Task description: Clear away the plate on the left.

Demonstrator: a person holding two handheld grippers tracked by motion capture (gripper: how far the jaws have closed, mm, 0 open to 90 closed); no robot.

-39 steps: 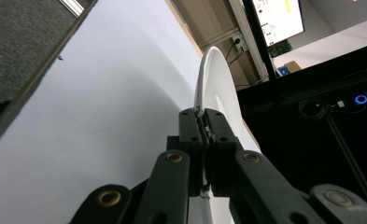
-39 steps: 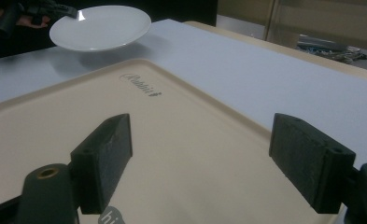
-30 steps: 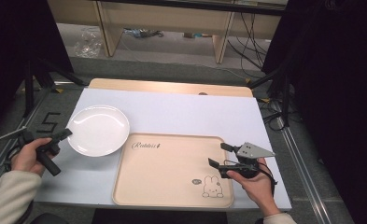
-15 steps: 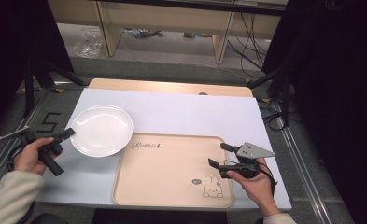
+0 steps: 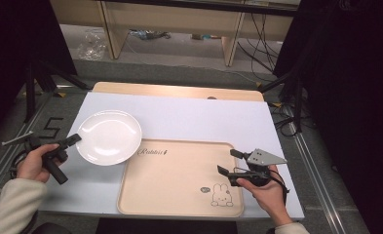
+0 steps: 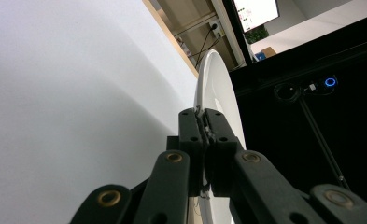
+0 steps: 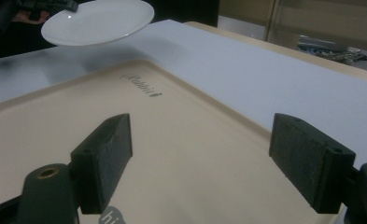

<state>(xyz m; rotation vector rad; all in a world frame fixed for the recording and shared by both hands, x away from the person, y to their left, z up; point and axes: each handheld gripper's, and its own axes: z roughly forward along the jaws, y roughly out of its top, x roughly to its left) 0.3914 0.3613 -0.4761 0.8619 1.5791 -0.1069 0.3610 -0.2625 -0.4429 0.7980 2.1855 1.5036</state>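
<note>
A round white plate (image 5: 109,137) hangs above the white table cover, its right edge over the tray's left corner. My left gripper (image 5: 77,138) is shut on the plate's left rim. In the left gripper view the two pads clamp the thin rim of the plate (image 6: 216,79). A beige tray (image 5: 179,170) with a rabbit drawing lies on the table in front. My right gripper (image 5: 229,162) stands open over the tray's right part, nothing between its fingers (image 7: 107,154). From the right gripper view the plate (image 7: 99,21) floats above the tray's (image 7: 181,154) far corner.
The white cover (image 5: 203,119) lies over a wooden table top (image 5: 179,91). Black stands and cables flank both sides. A person's sleeved left forearm (image 5: 11,204) comes in at the bottom left.
The left gripper has carried the plate a little to the right, toward the tray. The right gripper has stayed in place.
</note>
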